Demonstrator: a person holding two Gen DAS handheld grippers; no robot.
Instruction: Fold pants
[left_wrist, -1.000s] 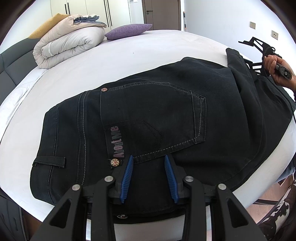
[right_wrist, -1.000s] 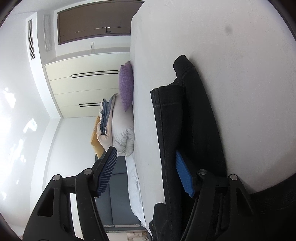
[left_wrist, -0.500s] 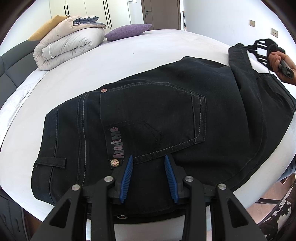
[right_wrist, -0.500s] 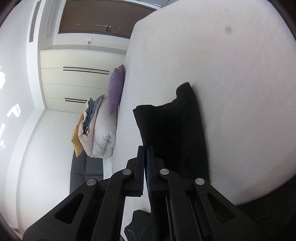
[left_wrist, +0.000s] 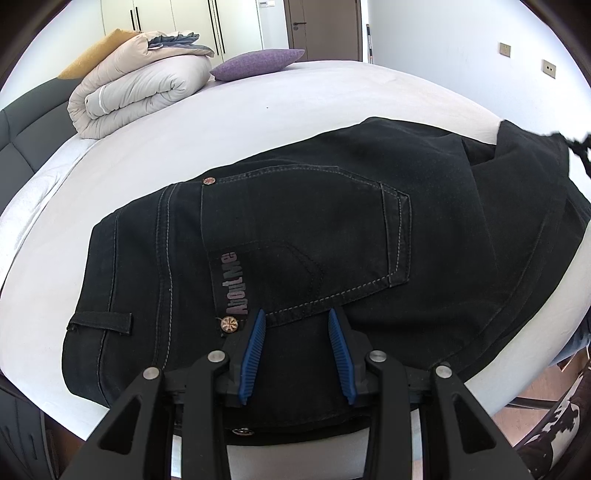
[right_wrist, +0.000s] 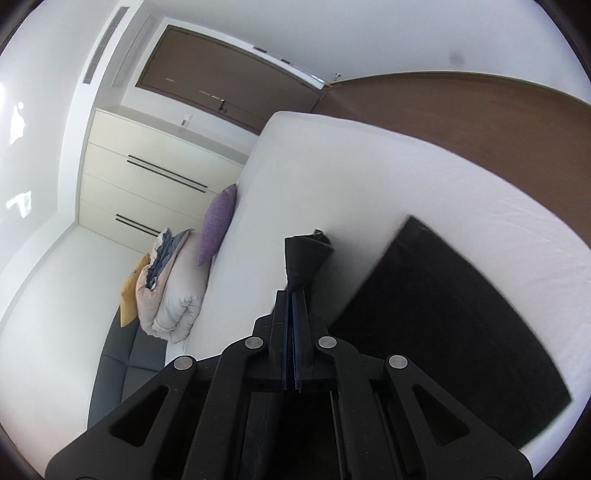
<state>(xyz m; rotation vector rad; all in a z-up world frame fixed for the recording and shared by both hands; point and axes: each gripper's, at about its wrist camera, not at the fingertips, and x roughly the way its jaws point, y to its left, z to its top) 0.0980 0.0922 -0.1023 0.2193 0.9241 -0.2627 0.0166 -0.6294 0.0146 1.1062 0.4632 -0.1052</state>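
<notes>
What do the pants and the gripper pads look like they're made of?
The pants look like black denim, matte: pale contrast stitching around the back pocket and a metal rivet suggest jeans. The left gripper has blue ribbed pads, likely rubber or soft plastic, on black arms that look like hard plastic.

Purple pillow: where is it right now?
The purple pillow lies at the far end of the bed, top centre in the left wrist view, just right of the folded duvet.
</notes>
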